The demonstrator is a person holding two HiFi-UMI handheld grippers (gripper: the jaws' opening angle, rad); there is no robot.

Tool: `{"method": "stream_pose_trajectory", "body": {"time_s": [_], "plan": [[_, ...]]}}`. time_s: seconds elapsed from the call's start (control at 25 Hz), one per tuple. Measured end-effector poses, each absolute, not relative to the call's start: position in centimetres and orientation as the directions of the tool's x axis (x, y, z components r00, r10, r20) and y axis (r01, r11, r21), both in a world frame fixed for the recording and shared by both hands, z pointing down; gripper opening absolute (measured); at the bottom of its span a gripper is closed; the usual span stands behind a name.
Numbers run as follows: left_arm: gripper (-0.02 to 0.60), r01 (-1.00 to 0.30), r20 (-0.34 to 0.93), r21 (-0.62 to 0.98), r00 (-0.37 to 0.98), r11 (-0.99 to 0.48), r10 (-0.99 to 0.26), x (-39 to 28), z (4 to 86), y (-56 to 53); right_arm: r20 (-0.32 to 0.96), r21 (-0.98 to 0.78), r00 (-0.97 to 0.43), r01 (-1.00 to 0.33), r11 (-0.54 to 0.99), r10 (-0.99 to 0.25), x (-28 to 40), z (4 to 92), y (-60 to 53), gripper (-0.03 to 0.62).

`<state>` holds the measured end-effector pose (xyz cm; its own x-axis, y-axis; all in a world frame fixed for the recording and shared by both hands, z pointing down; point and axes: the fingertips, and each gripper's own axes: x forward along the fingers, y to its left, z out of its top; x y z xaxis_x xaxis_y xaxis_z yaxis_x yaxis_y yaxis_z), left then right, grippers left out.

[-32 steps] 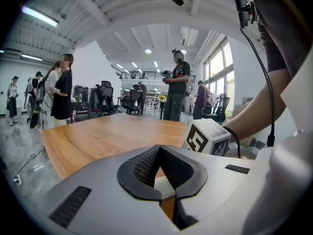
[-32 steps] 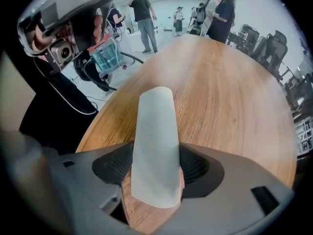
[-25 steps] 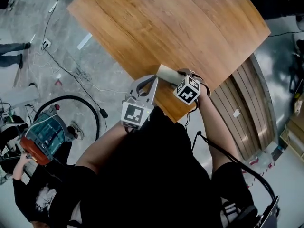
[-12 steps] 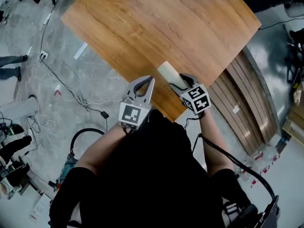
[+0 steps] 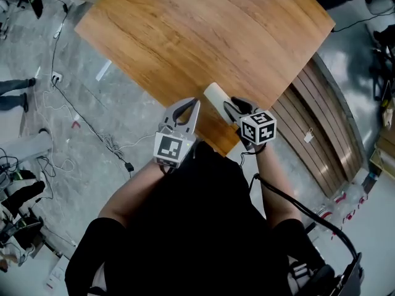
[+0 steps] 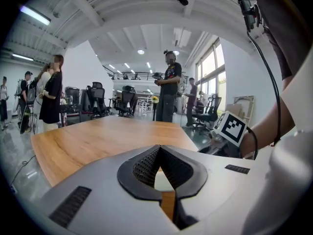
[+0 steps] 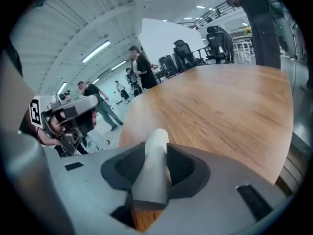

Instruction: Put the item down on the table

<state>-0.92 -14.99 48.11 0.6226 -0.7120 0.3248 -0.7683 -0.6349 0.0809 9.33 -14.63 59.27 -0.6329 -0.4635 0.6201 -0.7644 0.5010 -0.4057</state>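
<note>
A white roll lies over the near corner of the wooden table, between the jaws of my right gripper. In the right gripper view the jaws are closing and both pads touch the sides of the roll held in my right gripper; its far end points out over the table top. My left gripper hovers just left of the roll at the table edge. Its tips meet with nothing between them in the left gripper view.
Wooden boards lean beside the table on the right. Cables trail over the concrete floor on the left. People and office chairs stand beyond the table's far side.
My right gripper has drawn back a little toward the table corner and its jaws have narrowed on the roll. The left gripper has hardly moved.
</note>
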Motion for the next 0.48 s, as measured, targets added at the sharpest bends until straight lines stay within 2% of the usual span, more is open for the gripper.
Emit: {"method": "stream_pose_trajectory", "body": {"time_s": [0.12, 0.48], "plan": [[0.005, -0.763, 0.340, 0.046, 0.619, -0.645, -0.708, -1.0, 48.4, -15.0, 0.575, -0.431, -0.651, -0.756, 0.492, -0.496, 9.0, 58.1, -15.0, 0.136], [0.005, -0.764, 0.317, 0.088, 0.630, -0.640, -0.709, -1.0, 47.7, -15.3, 0.332, -0.629, -0.701, -0.664, 0.405, -0.631, 9.3, 50.6, -15.5, 0.108]]}}
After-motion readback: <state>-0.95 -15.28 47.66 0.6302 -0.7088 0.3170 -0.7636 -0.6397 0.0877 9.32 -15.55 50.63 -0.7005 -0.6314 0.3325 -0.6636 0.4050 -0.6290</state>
